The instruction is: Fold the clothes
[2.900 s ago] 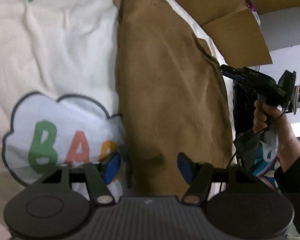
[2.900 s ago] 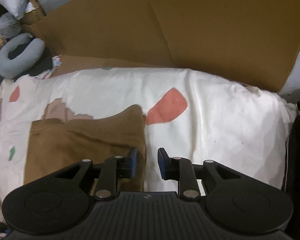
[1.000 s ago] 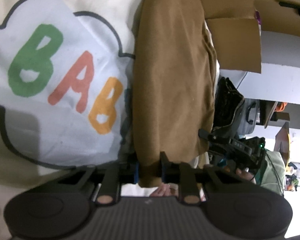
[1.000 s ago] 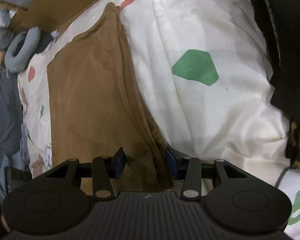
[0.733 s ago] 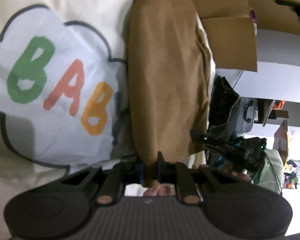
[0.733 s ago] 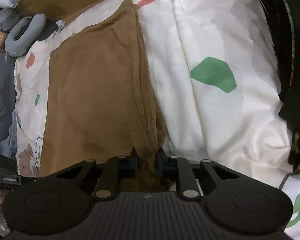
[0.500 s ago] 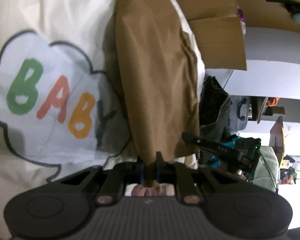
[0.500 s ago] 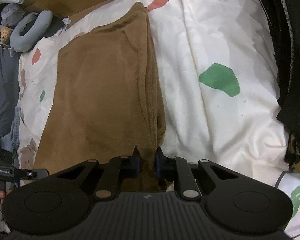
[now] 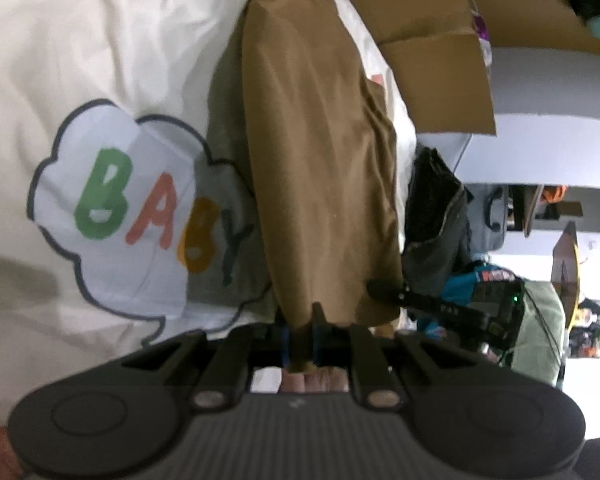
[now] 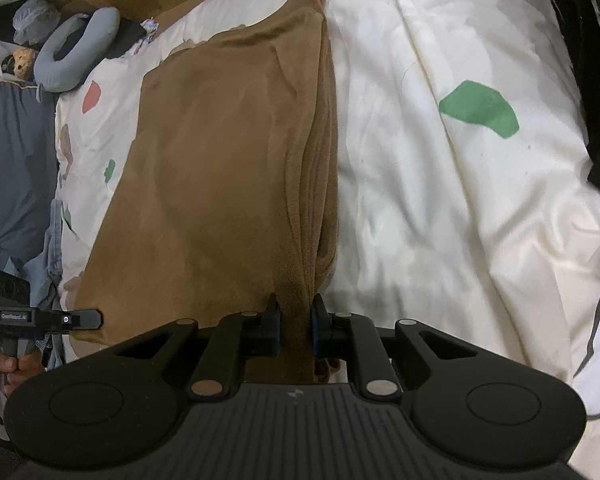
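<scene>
Cream bedding [image 9: 100, 40] printed with a cloud reading "BABY" fills the left wrist view. On the bed lies a brown garment [image 9: 320, 152], already folded lengthwise. The left hand-held gripper [image 9: 300, 336] is clamped on the garment's near edge, cloth pinched between its blue pads. The right hand-held gripper [image 9: 440, 304] shows at the garment's other near corner. Cardboard [image 9: 432, 60] stands behind the bed.

From the right wrist view, the brown garment [image 10: 228, 160] stretches away over the bedding [image 10: 440, 200]. The right hand-held gripper [image 10: 294, 328] is clamped on its stacked edge layers.

To fold well, both corners probably need lifting evenly, kept taut, then carrying toward the far edge so the layers stay aligned.
</scene>
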Motion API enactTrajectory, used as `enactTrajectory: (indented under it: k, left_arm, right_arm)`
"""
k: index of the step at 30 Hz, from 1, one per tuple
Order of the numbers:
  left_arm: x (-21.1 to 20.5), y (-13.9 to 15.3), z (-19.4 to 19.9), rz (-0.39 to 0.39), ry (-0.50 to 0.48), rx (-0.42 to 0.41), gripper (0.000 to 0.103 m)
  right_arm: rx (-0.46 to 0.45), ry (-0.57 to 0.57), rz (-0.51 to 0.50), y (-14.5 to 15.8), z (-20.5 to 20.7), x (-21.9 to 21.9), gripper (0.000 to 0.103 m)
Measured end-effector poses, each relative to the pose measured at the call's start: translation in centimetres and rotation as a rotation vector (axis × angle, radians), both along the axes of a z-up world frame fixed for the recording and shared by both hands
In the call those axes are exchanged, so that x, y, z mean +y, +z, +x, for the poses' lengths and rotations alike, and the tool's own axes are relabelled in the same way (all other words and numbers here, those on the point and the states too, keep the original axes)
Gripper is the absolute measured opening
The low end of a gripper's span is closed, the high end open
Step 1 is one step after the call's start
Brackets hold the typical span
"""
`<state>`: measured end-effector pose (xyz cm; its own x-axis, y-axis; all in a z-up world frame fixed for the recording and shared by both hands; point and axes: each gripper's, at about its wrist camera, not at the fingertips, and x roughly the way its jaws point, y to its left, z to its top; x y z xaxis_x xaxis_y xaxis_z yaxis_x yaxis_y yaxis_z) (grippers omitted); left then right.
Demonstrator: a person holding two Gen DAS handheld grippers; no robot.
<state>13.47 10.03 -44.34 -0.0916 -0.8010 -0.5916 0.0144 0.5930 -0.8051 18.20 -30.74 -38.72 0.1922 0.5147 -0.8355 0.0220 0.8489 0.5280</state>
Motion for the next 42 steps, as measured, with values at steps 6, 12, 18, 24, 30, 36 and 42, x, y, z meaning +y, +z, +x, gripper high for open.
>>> enactTrajectory:
  k: [6,12,18,24,30,36,42]
  left_arm:
    - [0.1,-1.0,-1.3,0.049,-0.018,0.032,0.009]
    - [-0.3,-2.2,-1.5,0.127,-0.005,0.048,0.027]
    - [0.4,-0.6,-0.5,0.165,0.023,-0.010,0.070]
    - [0.8,0.2,1.2,0.174,0.060,-0.053,0.070]
    - [-0.4,0.5,3.0,0.200,0.073,-0.101,0.070]
    - [-1.4,0.7,4.8,0.215,0.088,-0.139,0.071]
    - [-2.4,1.2,6.8,0.213,0.078,-0.201,0.070]
  right_arm:
    - [0.023,-0.003,0.005,0.0,-0.8,0.0,0.011]
    - [0.067,-0.024,-0.004,-1.9,-0.7,0.0,0.017]
    - [0.031,-0.029,-0.004,-0.6,-0.7,-0.3,0.045]
    - [-0.017,-0.080,0.015,0.5,-0.1,-1.1,0.045]
    - [-0.069,-0.123,0.029,1.2,1.3,-1.4,0.045]
    - [-0.103,-0.149,0.043,1.5,2.3,-1.3,0.044]
    - [-0.114,-0.173,0.033,1.2,3.1,-1.6,0.038]
